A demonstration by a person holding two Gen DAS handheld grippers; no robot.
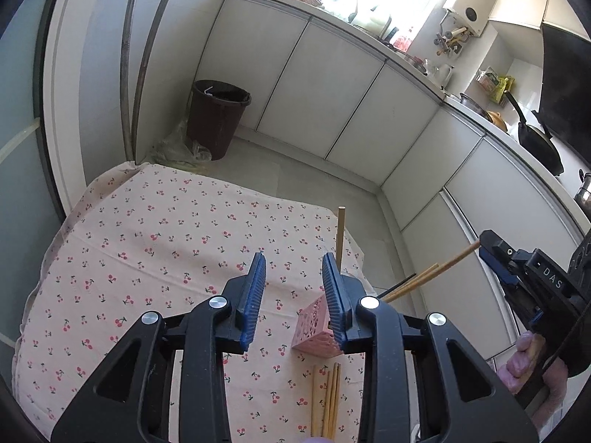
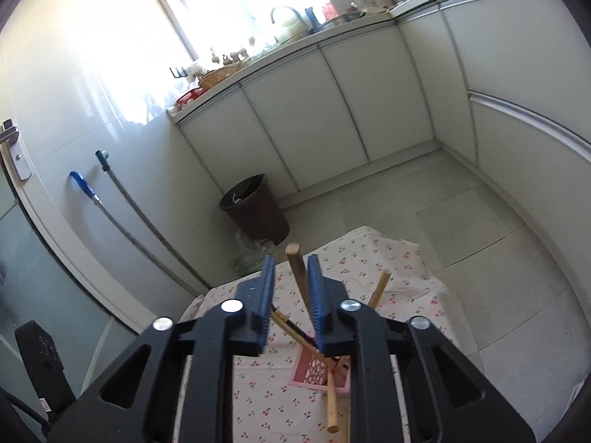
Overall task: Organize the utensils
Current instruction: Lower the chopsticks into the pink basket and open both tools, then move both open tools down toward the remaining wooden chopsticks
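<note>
A pink perforated holder [image 1: 314, 328] stands on the cherry-print tablecloth [image 1: 147, 251], with several chopsticks leaning out of it; one rises straight up [image 1: 340, 236]. More wooden chopsticks [image 1: 327, 398] lie flat on the cloth in front of the holder. My left gripper [image 1: 293, 258] hovers open just left of the holder with nothing between its pads. In the right wrist view my right gripper [image 2: 291, 258] stands open above the holder [image 2: 314, 369]. A wooden chopstick [image 2: 297, 273] rests in the holder and rises between the pads, close to the right one and not squeezed. The right gripper [image 1: 491, 251] also shows at the right.
A brown waste bin [image 1: 218, 118] stands on the floor past the table's far left corner. White cabinets [image 1: 332, 85] run behind and along the right. The table's right edge lies just beyond the holder. A gloved hand [image 1: 524, 361] holds the right gripper.
</note>
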